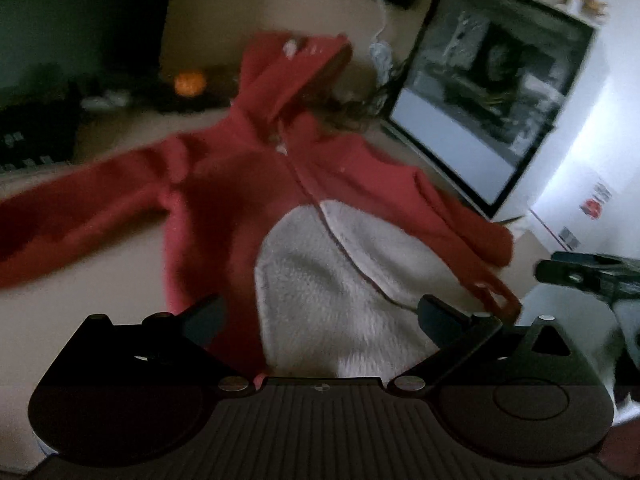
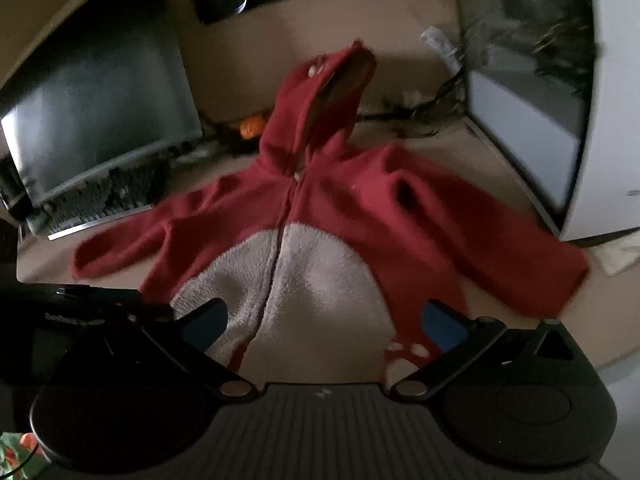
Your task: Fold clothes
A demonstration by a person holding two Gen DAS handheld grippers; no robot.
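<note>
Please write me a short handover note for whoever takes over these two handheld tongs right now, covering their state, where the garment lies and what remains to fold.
Left tongs: open, empty, over the lower part of the garment.
Right tongs: open, empty, also at the lower edge.
Red fleece hooded onesie with a white fuzzy belly: spread face up on the beige surface, zip closed, hood pointing away, both sleeves stretched out sideways. A dark monitor stands beyond the left sleeve.
Done: garment laid out; no fold visible.
Left: fold the sleeves inward, then hood and legs. The picture is blurred, so check the lower part first.
</note>
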